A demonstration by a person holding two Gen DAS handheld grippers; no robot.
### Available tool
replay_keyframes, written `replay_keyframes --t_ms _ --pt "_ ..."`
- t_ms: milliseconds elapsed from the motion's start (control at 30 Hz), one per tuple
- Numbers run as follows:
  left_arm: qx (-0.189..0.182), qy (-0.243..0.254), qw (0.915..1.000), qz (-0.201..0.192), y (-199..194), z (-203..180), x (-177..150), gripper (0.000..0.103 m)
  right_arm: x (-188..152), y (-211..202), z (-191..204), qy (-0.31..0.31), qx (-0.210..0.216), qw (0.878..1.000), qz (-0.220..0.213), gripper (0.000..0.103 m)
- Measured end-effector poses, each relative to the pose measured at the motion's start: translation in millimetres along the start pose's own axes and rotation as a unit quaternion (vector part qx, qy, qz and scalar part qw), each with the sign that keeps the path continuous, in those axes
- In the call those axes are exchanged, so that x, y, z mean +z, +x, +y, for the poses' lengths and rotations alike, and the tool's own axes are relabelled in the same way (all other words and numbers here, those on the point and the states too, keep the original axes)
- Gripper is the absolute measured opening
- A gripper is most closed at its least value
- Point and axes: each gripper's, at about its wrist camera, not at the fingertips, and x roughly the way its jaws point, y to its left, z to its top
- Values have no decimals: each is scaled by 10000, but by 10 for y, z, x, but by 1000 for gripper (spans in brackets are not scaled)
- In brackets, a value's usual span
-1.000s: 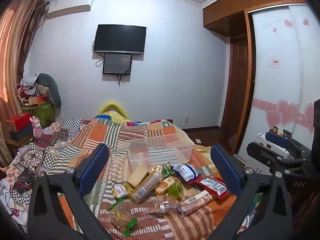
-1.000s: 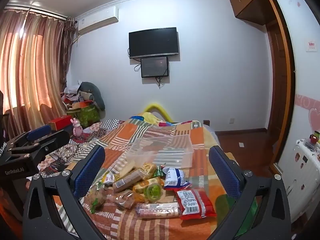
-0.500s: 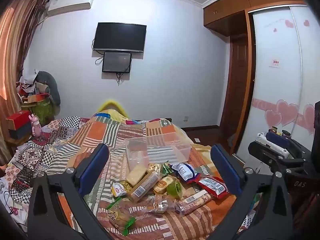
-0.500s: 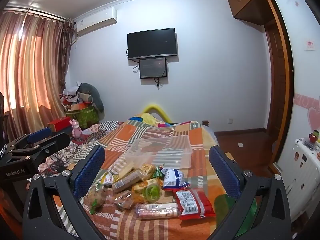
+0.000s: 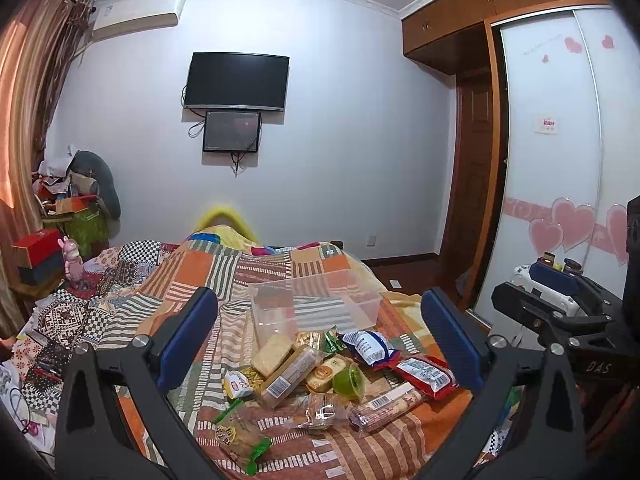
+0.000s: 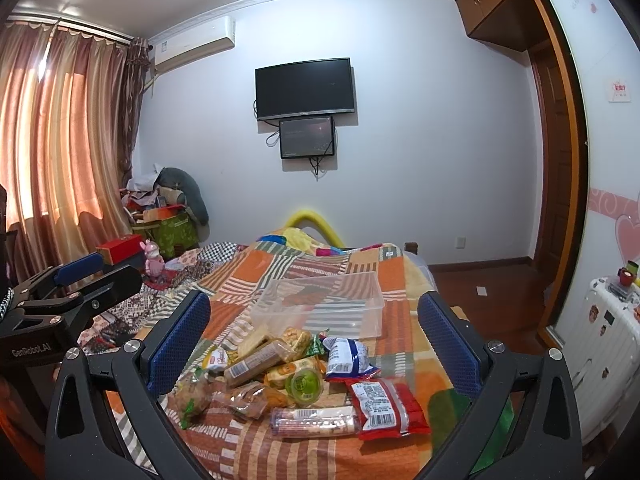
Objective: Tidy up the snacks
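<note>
A pile of snack packets lies on the striped patchwork bedspread [image 5: 192,280]: a red packet [image 6: 384,402], a blue-white packet [image 6: 346,356], a green jelly cup [image 6: 306,386], a long wafer roll [image 6: 314,420] and a brown biscuit pack [image 5: 286,376]. A clear plastic box [image 6: 320,304] stands empty just behind the pile; it also shows in the left wrist view [image 5: 314,304]. My left gripper [image 5: 320,340] and right gripper [image 6: 314,340] are both open and empty, held above and in front of the pile.
A cluttered side area with a red box [image 6: 118,250] and pink toy [image 6: 152,262] is left of the bed. A white suitcase [image 6: 608,340] and wardrobe [image 5: 560,160] stand at the right. The bed's front edge is near me.
Both views have shifted slightly; the snack pile and box sit a little higher in frame. Nothing was taken hold of or moved on the bed.
</note>
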Motion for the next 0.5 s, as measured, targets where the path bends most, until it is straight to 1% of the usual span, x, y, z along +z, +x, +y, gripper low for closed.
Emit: replay_keyframes --t_ms 500 --pt "38 -61 10000 8 3 25 0 103 3 2 26 -12 4 10000 -15 103"
